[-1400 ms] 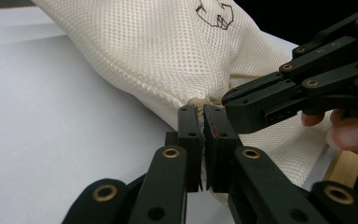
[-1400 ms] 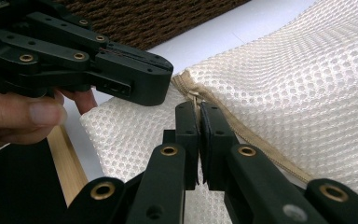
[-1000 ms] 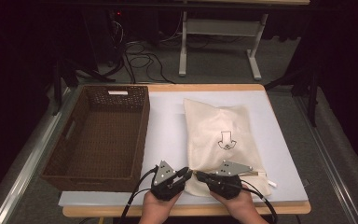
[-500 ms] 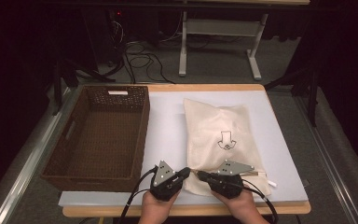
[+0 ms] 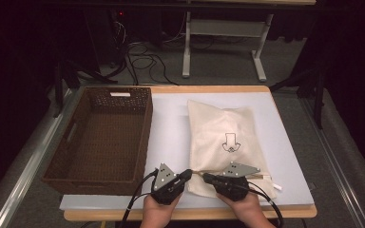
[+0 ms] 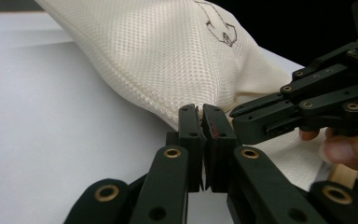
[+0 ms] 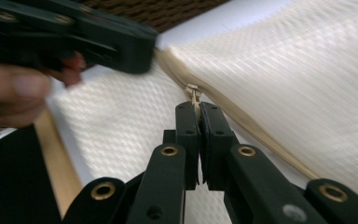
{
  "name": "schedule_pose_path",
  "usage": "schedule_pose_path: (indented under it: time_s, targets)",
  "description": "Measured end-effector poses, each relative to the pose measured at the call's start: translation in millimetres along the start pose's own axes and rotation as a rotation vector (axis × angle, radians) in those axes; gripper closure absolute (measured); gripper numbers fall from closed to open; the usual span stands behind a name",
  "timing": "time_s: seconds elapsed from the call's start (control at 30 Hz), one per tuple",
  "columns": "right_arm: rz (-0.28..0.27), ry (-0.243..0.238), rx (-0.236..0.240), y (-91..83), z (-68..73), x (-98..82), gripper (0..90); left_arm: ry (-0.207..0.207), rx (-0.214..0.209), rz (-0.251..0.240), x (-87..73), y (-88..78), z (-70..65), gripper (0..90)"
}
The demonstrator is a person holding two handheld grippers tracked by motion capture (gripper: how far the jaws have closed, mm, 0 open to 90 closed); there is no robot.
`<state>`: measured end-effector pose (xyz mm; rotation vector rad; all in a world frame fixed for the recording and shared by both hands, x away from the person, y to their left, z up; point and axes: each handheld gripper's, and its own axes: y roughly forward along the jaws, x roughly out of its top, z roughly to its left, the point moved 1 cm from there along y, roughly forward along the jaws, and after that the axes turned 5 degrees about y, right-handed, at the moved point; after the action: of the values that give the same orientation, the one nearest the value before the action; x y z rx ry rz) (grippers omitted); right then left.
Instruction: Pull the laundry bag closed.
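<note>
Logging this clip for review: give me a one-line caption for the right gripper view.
Right tool shut on the zipper pull of a cream mesh bag; left tool grips the bag's edge.

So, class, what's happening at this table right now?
A person holds tongs in each hand at the near end of a mesh bag. The right tongs are shut on the zip pull; the left tongs pinch the bag's corner beside them. The zip looks closed. A basket waits to the left.
</note>
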<state>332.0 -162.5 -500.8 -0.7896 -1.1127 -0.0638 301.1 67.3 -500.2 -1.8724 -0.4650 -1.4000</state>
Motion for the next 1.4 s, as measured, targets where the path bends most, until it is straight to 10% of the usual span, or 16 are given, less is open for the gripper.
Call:
schedule_pose_path:
  time_s: [1.4]
  targets:
    - [0.020,0.053,-0.101,-51.6,-45.8,-13.7,88.5,0.025,0.042,0.078,-6.3,3.3,7.8,86.0]
